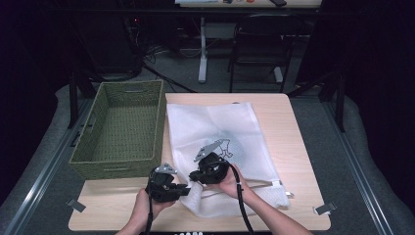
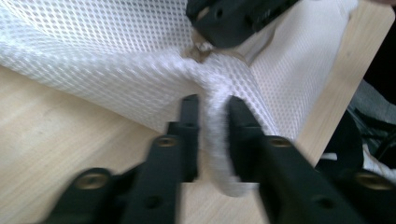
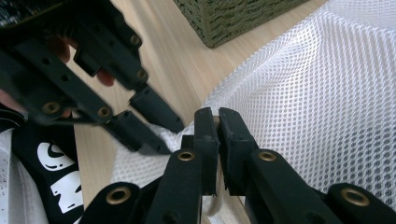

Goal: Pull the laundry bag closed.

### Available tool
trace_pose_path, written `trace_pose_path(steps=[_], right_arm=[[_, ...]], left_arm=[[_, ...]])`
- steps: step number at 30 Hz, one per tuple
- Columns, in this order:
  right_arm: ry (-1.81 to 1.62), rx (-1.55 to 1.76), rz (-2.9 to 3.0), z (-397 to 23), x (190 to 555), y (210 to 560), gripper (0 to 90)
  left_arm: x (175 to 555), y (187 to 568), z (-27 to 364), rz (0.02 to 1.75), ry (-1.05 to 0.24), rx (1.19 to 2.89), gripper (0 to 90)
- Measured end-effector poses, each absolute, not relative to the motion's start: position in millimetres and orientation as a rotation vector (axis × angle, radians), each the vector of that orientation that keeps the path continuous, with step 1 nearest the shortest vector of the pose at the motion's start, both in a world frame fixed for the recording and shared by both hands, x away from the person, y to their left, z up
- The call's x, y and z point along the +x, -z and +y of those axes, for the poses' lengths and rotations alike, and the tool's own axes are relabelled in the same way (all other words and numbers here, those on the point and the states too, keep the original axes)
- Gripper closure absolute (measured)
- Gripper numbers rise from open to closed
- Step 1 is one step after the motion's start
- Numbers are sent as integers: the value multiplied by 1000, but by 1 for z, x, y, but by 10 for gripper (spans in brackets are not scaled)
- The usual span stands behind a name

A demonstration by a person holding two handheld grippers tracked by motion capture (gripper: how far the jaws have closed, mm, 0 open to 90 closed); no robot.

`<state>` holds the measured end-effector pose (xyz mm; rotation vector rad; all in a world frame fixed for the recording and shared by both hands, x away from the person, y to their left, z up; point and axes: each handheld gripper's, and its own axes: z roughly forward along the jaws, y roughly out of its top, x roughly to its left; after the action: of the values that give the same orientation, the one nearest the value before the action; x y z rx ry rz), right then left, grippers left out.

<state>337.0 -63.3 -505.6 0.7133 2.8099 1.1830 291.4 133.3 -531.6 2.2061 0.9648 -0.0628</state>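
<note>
A white mesh laundry bag [image 1: 220, 142] is lying flat on the light wooden table [image 1: 293, 147], filling most of the table's right part, with its long axis running from the near edge toward the far edge and tilting slightly leftward at the far end. A dark printed garment is showing faintly through the mesh near the bag's middle. Just to the left of the bag, a green woven basket [image 1: 122, 128] is sitting with its opening upward, its right wall running alongside the bag's left edge and standing close to where the two tools are working. The near left corner of the bag is bunching up off the table. The left gripper [image 2: 212, 114] is clenching a rolled fold of that mesh edge between its jaws, the fabric rising between them toward the right gripper's black body above. The right gripper [image 3: 217, 116] is pinching the bag's edge too, its jaws nearly together on a thin strip of mesh, with a pale cord hanging below them. In the high view the two tools are sitting just beside each other over that corner, each held in a hand coming in from the near edge.
</note>
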Motion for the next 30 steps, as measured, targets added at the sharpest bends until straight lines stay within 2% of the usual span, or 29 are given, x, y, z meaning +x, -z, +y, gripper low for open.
trace_pose_path(steps=[4,11,16,17,22,23,28,30], right_arm=[[-1159,701,2838,-64,337,507,857],[-1107,628,2875,-62,337,510,840],[-1129,642,2887,-60,337,512,866],[-1127,634,2883,-59,337,512,868],[-1156,625,2851,-58,332,508,869],[-1156,625,2851,-58,332,508,869],[-1164,638,2826,-58,330,507,870],[-1157,639,2818,-58,329,508,870]], left_arm=[[290,530,135,946,69,2214,857],[288,528,139,937,72,2200,853],[288,527,141,940,70,2222,837],[288,527,142,947,82,2213,814],[292,520,152,1009,101,2132,549],[292,520,152,1009,101,2132,535],[299,529,148,1057,141,2100,586],[300,532,147,1055,147,2106,676]])
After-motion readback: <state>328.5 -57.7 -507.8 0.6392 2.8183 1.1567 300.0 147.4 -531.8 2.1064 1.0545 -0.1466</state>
